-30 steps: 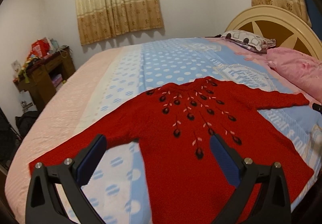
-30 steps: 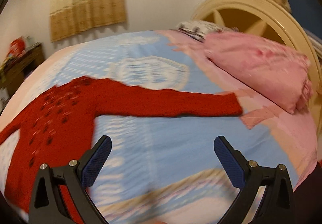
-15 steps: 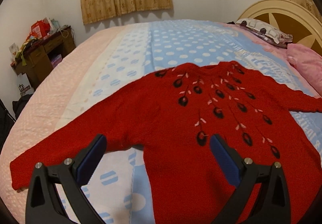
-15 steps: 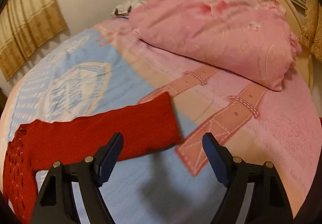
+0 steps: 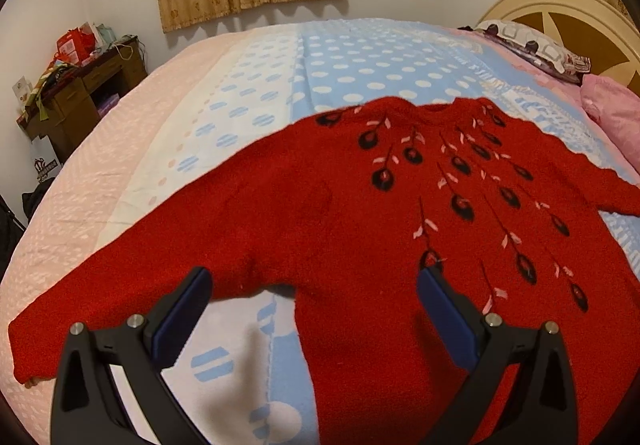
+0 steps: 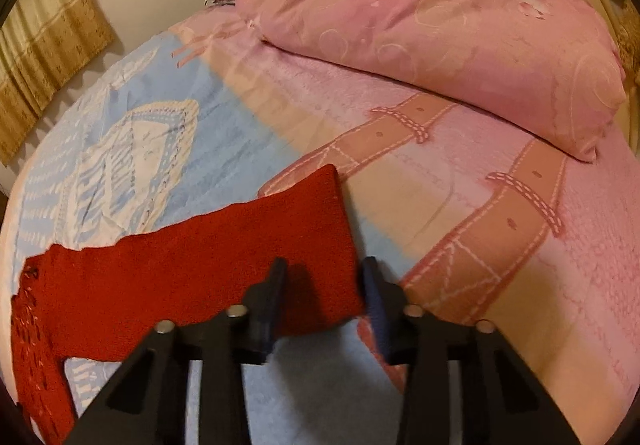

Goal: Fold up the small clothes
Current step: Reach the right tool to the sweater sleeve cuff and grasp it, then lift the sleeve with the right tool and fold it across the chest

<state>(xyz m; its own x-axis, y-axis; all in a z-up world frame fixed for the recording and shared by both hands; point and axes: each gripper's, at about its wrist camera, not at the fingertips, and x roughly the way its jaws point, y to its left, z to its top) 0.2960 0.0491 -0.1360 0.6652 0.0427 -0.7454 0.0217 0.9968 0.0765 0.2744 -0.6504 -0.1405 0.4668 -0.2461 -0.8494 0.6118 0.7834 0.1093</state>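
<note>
The right gripper [image 6: 322,285] has just been closing its jaws, and they stand a little apart around the cuff [image 6: 320,245] without clearly pinching it. The sleeve runs long from there toward 9 o'clock, flat on the bed [image 6: 460,205], so this hand is nearest for folding it in. The left gripper [image 5: 314,285] has its jaws spread wide and holds nothing, with the red sweater [image 5: 340,213] lying flat at 12 o'clock.
</note>
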